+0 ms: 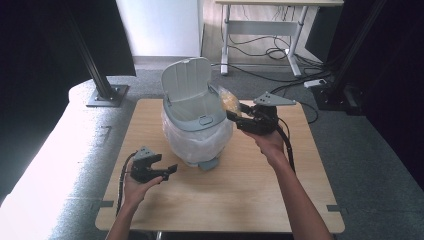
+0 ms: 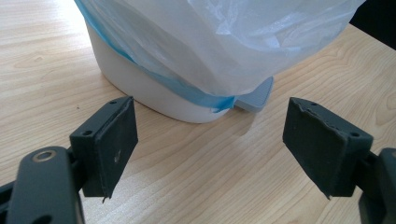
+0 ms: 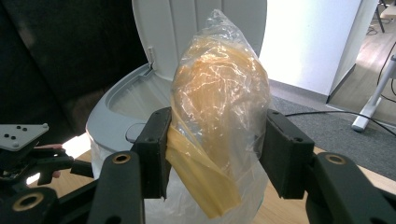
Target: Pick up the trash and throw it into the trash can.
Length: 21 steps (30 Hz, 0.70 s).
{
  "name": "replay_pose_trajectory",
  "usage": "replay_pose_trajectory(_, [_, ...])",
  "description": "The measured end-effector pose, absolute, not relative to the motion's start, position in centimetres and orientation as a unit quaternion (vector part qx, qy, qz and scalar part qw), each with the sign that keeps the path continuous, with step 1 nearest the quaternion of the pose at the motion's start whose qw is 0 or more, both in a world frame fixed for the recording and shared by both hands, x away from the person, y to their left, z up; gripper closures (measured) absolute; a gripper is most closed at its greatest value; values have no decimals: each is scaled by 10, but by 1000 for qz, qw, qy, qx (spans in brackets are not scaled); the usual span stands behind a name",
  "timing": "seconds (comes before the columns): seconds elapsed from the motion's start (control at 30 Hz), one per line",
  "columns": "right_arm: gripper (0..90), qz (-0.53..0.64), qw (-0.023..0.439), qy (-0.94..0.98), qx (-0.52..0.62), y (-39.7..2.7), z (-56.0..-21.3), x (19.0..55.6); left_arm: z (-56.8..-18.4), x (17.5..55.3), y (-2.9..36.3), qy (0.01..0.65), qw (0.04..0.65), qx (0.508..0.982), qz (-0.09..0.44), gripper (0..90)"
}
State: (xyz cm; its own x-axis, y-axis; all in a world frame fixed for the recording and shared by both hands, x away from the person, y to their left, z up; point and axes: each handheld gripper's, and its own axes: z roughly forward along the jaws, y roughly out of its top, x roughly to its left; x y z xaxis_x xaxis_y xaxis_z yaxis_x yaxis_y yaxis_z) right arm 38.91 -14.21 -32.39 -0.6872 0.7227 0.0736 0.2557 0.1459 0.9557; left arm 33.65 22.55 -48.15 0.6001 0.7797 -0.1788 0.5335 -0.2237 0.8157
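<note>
Between the black foam-faced pads of the right gripper (image 3: 215, 154), pinched tight: a crinkled clear plastic bag of yellow stuff (image 3: 219, 116), bulging, glossy, upright, held just beside the rim of the open grey pedal bin (image 1: 192, 107). Lower on the pale wooden table (image 1: 250, 200), the left gripper (image 2: 210, 144), jaws wide, holding nothing, near the bin's white base and thin liner (image 2: 219, 42). Behind, lid up.
</note>
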Motion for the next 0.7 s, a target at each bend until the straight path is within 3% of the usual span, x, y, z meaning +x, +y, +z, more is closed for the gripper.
replay_pose_trajectory(0.7, [480,553,200,739,329,-122,-323,407,-481,337,228,427,457,768,134,178])
